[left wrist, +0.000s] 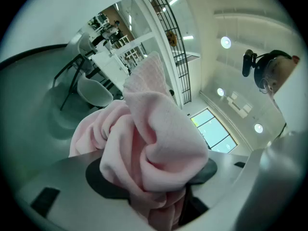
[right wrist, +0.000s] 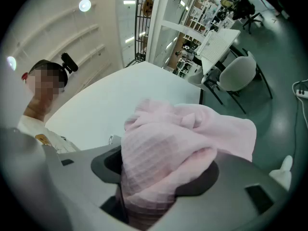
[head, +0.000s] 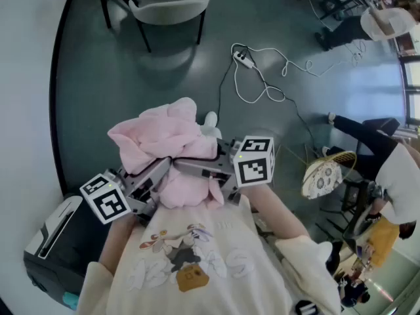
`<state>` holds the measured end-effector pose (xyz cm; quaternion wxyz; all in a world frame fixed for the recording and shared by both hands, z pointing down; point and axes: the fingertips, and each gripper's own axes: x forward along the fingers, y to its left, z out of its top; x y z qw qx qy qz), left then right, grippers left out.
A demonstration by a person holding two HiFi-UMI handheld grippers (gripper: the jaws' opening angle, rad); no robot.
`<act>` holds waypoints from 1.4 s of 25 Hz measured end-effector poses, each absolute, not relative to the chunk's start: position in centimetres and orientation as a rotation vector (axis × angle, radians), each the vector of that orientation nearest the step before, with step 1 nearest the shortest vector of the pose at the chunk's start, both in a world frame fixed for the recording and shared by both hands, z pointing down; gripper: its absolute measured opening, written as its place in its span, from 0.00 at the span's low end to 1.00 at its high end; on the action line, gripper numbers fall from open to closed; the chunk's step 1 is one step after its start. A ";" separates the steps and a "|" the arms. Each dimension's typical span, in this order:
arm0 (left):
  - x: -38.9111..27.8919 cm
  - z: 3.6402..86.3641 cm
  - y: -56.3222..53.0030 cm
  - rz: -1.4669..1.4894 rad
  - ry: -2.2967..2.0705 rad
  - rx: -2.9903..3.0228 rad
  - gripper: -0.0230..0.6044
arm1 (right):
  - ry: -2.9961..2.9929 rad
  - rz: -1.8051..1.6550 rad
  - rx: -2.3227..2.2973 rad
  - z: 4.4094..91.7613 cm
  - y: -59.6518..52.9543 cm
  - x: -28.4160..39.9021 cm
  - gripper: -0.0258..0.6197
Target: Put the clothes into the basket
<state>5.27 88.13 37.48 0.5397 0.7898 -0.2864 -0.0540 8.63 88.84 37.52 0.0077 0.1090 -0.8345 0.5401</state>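
A pink fleece garment point(head: 169, 140) hangs bunched up in front of my chest, above the dark green floor. My left gripper point(head: 163, 170) reaches in from the lower left and is shut on a thick fold of it. My right gripper point(head: 200, 167) comes from the right and is shut on another fold close by, so the two sets of jaws almost meet. In the left gripper view the pink garment point(left wrist: 159, 143) fills the left gripper point(left wrist: 156, 196). In the right gripper view the pink garment point(right wrist: 178, 138) is wadded in the right gripper point(right wrist: 154, 191). No basket shows for certain.
A black and white box point(head: 52, 241) stands by my lower left. Two grey chairs point(head: 167, 5) are ahead, and a white cable with a power strip point(head: 256, 77) lies on the floor. A person point(head: 394, 169) sits at the right beside a round patterned object point(head: 321, 176).
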 end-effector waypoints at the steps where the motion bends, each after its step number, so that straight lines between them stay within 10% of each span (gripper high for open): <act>1: 5.3 37.5 88.3 -0.127 -0.679 1.874 0.53 | -2.604 1.692 0.342 37.5 89.0 8.6 0.46; 35: 7.3 37.8 77.0 -0.141 -0.804 1.809 0.53 | -2.543 1.797 0.196 37.9 77.2 10.8 0.47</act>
